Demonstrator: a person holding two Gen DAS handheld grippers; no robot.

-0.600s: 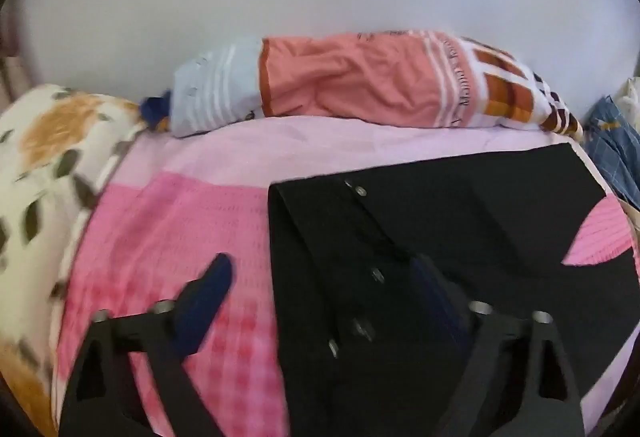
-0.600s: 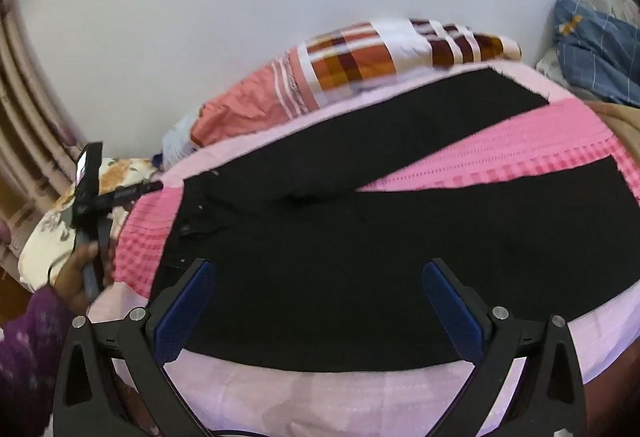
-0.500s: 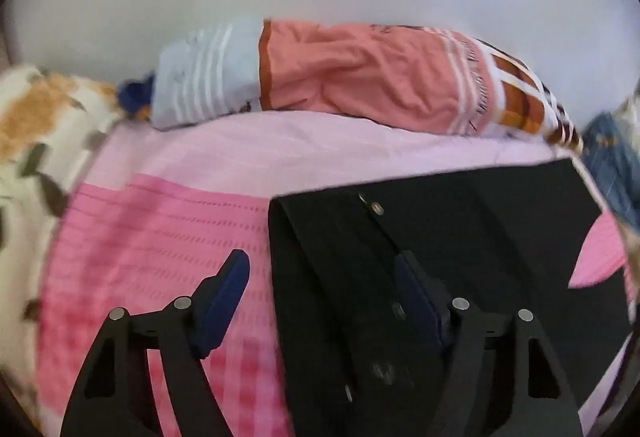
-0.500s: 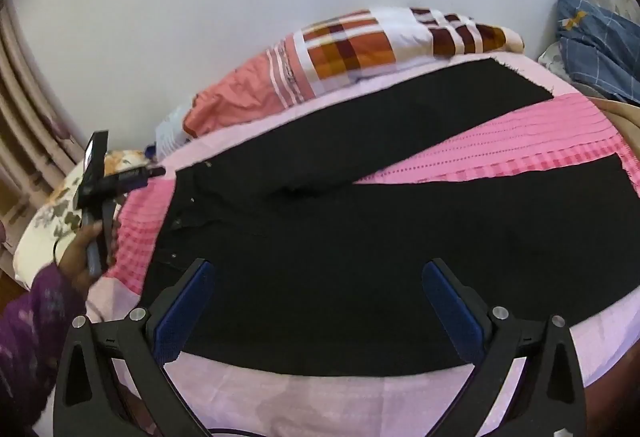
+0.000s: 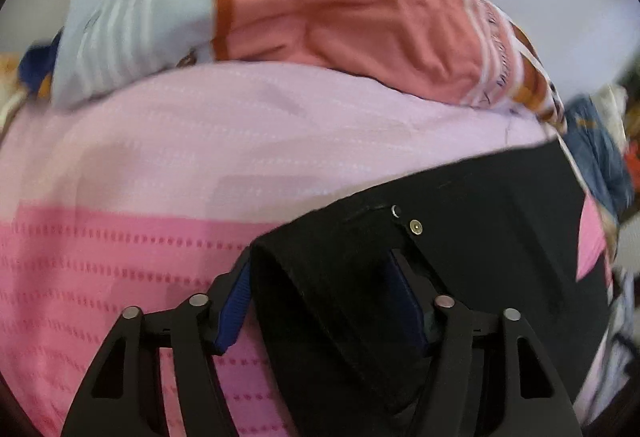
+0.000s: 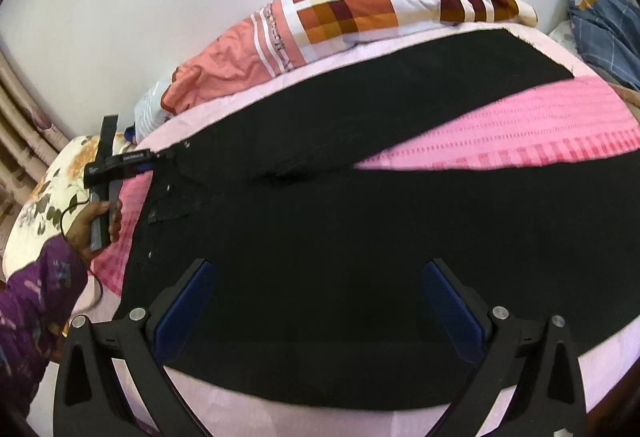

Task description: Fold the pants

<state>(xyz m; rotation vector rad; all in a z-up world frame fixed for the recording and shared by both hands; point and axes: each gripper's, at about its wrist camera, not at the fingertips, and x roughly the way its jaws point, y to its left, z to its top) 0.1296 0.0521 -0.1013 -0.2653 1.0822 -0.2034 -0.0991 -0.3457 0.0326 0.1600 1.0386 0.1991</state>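
— Left wrist view, nearest first: what have you got?

— I see my left gripper [image 5: 318, 265] clamped on the pants [image 5: 480, 237] at the waistband corner. A thick, matte black fold stands up between the blue ribbed pads [image 5: 234, 301]. The far pad is half buried under the cloth, so I can't read its whole face. Two small metal studs [image 5: 416, 227] shine just past the fold.

— And beyond that?

— A bedsheet [image 5: 120, 277], woven, hot pink with dashed rows near me and pale lilac farther off. Behind it lies a crumpled salmon and pale blue striped pillow [image 5: 340, 9], soft with blur. Something blue [image 5: 600, 165] sits at the right rim; I can't tell what it is.

— Right wrist camera?

— My right gripper [image 6: 317, 265] is spread wide with nothing between its pads, above the nearer leg. The pants lie flat on the bed, legs splayed in a V with a pink wedge of sheet between them. The nearer hem runs out of frame. At far left a hand [image 6: 86, 225] in a purple patterned sleeve [image 6: 36, 297] holds the other tool at the waistband, beside a floral cushion [image 6: 48, 197].
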